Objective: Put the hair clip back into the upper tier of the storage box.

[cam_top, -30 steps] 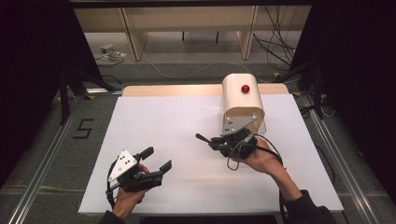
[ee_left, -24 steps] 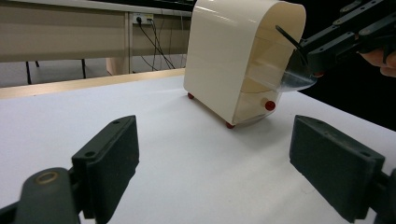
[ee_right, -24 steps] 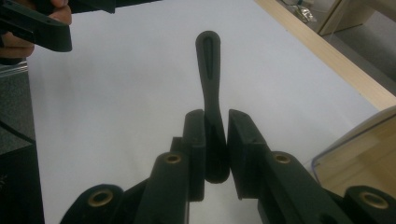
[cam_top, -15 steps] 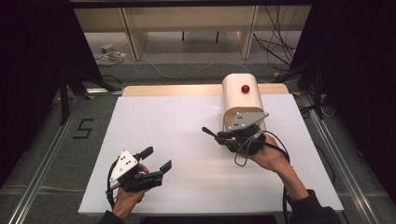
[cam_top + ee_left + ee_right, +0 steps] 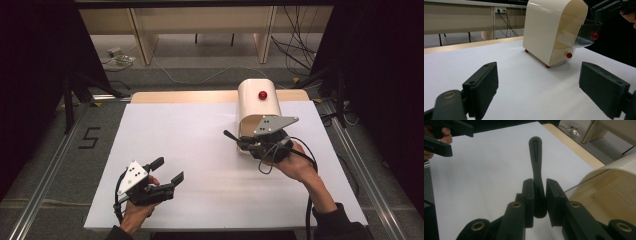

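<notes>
A cream cabinet (image 5: 257, 102) with a rounded top and a red button stands at the back right of the white table. In the left gripper view its clear upper drawer (image 5: 586, 32) with a red knob (image 5: 595, 35) sticks out, above a lower drawer with a red knob (image 5: 569, 55). My right gripper (image 5: 246, 144) is at the cabinet's front, shut on a slim black handle (image 5: 535, 152) that points away from the jaws toward the table's left. My left gripper (image 5: 169, 170) rests open near the front left edge, nothing between its jaws (image 5: 537, 72).
A wooden strip (image 5: 180, 96) runs along the table's back edge. Metal rails (image 5: 45, 180) flank the table on both sides. Cables lie on the floor behind, by wooden furniture legs. The white surface (image 5: 190, 135) stretches between the two grippers.
My right gripper has moved right and away, up against the cabinet's front, still holding the black handle. The left gripper has stayed put.
</notes>
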A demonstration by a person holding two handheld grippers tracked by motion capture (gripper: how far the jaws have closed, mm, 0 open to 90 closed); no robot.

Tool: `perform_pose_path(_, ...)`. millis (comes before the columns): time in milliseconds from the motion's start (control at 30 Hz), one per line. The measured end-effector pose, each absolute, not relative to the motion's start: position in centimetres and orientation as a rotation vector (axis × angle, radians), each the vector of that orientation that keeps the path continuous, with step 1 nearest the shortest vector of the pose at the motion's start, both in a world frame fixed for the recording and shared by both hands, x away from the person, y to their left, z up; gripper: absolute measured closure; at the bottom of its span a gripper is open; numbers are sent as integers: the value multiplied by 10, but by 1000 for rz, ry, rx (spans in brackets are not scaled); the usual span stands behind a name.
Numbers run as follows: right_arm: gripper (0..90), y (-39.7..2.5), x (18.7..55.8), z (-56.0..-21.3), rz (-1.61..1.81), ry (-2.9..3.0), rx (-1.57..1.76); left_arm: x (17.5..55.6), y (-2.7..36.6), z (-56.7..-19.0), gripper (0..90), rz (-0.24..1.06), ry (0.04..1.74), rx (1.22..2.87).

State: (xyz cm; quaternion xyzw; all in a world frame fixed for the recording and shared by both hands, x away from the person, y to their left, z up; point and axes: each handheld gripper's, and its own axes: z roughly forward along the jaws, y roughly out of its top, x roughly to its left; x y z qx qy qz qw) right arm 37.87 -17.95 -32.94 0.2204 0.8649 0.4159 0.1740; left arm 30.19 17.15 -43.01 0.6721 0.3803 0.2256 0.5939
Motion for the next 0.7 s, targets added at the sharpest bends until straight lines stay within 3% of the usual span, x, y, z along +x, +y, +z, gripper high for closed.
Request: perform_pose_path(700,784,-212,384,-318,1181,2358,709,302,172,-430,156,524,885,1562)
